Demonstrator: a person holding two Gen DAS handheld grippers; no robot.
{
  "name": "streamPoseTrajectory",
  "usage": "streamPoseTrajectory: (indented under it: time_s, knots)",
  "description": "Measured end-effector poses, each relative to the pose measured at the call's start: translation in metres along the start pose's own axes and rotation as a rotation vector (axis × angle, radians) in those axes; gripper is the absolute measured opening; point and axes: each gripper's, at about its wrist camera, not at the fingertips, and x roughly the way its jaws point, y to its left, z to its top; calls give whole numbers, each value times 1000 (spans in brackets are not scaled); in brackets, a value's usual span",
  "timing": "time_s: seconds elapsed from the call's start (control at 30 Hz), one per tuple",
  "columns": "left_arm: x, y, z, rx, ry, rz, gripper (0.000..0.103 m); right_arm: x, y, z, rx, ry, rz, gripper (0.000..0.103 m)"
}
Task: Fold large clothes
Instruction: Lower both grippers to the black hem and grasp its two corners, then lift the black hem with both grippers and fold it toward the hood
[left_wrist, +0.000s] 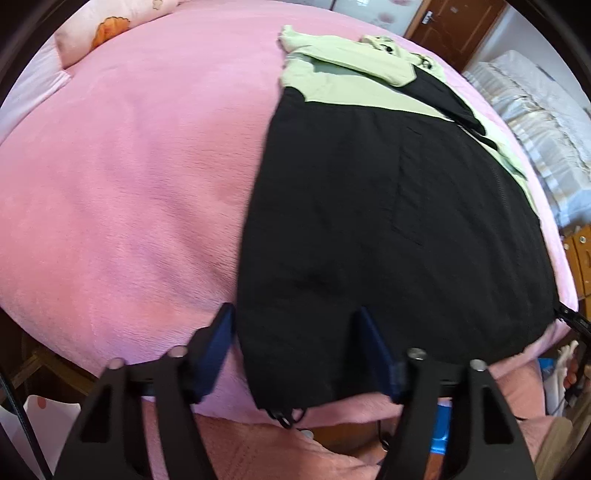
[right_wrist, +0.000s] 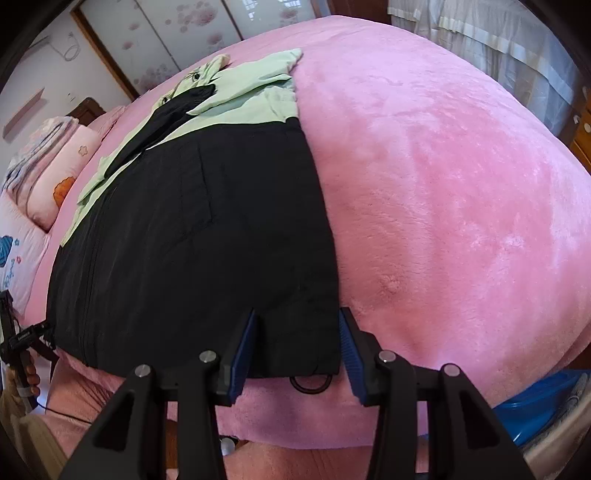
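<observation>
A large black jacket with a pale green upper part and folded-in sleeves lies flat on the pink plush bed. My left gripper points down at the jacket's near left hem corner, its blue pads standing apart on either side of the flat fabric. In the right wrist view the same jacket shows its near right hem corner. My right gripper straddles that corner, one pad on the black cloth and one just off its edge. A drawcord loop hangs below the hem.
Pillows lie at the head of the bed. Folded pale bedding lies beyond the bed's far side, with a wooden door behind. A blue basin sits on the floor beside the bed's near edge.
</observation>
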Motion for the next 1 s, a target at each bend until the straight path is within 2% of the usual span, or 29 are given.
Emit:
streamPoseTrajectory:
  time_s: [0.1,0.23,0.37,0.43,0.47,0.5,0.53,0.63,0.7,0.8,1.0]
  knots:
    - [3,1,0,-16,12,-18,61,3,-4,-1,14,14,17,44]
    - [6,5,-2,-33,31,-41,67,9,-8,-3,32,12,24,44]
    - [8,0,-4,-6,40,-9,68,17,-3,-3,15,11,5,47]
    - [11,-8,-2,5,52,10,55,20,2,0,1,9,-11,45]
    - [12,-14,-1,18,59,29,48,20,4,1,-7,8,-16,39]
    - [12,-21,1,29,64,44,30,19,6,2,-15,5,-19,32]
    - [11,-26,3,33,73,46,16,17,8,4,-18,3,-28,27]
    - [9,-42,11,43,93,99,10,9,17,8,-38,-9,-45,24]
    - [5,-46,15,25,97,104,9,-4,23,12,-48,-39,-31,23]
    - [-10,-52,23,-12,68,73,8,-26,31,18,-52,-90,10,23]
    - [-52,-51,50,-153,-43,-61,6,-70,45,39,-41,-202,79,22]
